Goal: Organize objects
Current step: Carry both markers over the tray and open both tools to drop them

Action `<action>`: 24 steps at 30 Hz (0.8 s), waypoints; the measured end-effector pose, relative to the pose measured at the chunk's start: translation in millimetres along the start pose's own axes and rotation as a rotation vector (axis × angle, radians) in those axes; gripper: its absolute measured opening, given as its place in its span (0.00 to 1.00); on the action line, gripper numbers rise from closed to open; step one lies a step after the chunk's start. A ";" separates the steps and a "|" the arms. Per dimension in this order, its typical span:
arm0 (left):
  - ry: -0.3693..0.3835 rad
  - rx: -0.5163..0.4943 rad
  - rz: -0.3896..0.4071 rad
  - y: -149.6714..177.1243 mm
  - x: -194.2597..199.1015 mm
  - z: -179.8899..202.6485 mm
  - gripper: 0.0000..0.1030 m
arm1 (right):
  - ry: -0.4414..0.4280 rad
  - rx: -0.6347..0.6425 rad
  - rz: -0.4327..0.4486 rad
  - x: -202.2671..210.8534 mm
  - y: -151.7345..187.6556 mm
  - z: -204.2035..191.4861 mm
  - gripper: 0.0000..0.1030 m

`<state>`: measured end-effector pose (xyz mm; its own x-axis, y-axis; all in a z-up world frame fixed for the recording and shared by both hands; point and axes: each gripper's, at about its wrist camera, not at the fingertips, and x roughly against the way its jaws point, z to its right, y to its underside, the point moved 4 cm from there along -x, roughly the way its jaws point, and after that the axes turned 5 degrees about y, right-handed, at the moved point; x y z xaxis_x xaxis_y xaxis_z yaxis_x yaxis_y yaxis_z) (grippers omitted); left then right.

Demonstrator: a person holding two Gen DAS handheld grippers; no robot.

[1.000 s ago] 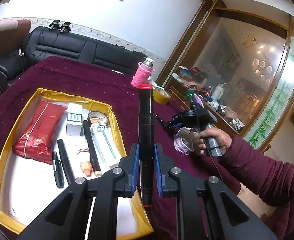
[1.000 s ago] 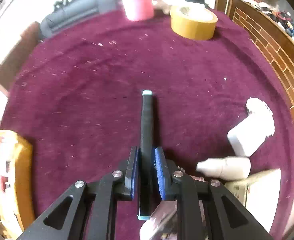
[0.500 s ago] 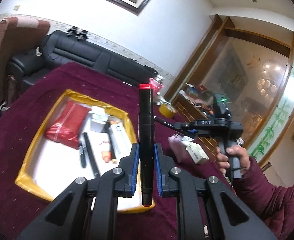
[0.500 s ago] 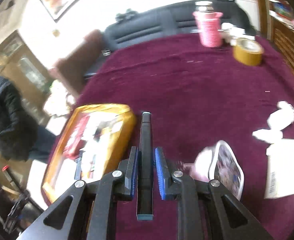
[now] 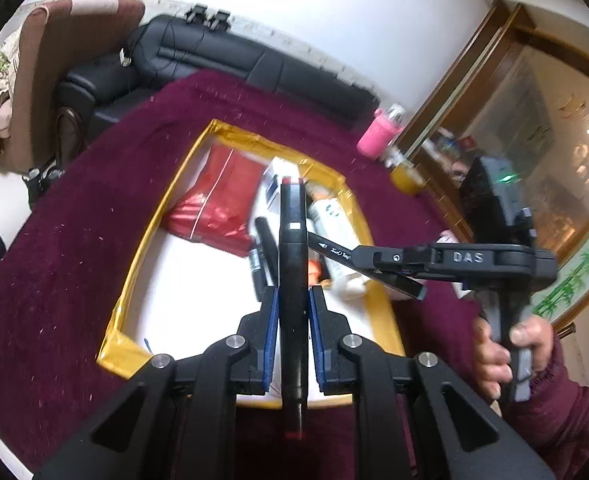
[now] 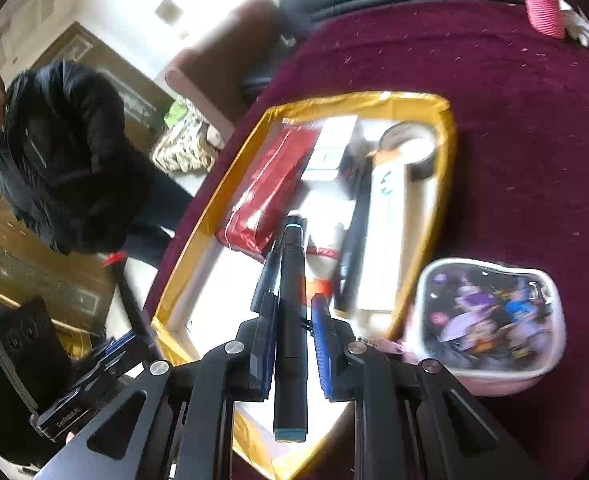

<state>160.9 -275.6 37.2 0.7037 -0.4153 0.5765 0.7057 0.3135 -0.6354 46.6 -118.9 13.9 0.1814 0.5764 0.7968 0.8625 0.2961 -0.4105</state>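
Holding a marker in each gripper above the yellow-rimmed tray point(image 5: 150, 236).
Left gripper point(image 5: 292, 312) is clamped on a black red-capped marker point(image 5: 292, 264); right gripper point(image 6: 292, 320) is clamped on a black teal-capped marker point(image 6: 290, 320). Both hang over the tray on the maroon tabletop point(image 5: 74, 216), where a red pouch point(image 5: 214, 208) lies.

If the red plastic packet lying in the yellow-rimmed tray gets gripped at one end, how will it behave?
The red plastic packet looks crinkled and soft, so it would probably sag. Its glossy film may slip between pads. It lies flat in the yellow-rimmed tray, so rolling seems unlikely.
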 end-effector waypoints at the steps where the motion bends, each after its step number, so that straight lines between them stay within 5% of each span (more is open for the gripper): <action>1: -0.014 0.002 -0.021 -1.1 -8.3 -3.0 0.14 | 0.006 -0.001 -0.007 -4.9 0.3 -0.3 0.19; 9: -0.052 0.029 -0.096 -0.7 -40.7 -17.1 0.14 | 0.051 0.023 -0.012 -14.1 2.3 -6.8 0.19; 22: -0.151 0.051 -0.094 -9.8 -56.0 -25.8 0.14 | 0.055 0.035 -0.033 -20.6 8.9 -9.3 0.19; 24: -0.162 0.065 -0.086 -12.1 -58.0 -28.0 0.22 | 0.054 0.039 -0.020 -16.4 6.0 -10.1 0.19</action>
<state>109.2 -279.2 -3.0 0.6412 -0.3020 0.7055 0.7639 0.3391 -0.5491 53.6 -134.3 2.8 0.1900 0.5283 0.8275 0.8473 0.3375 -0.4100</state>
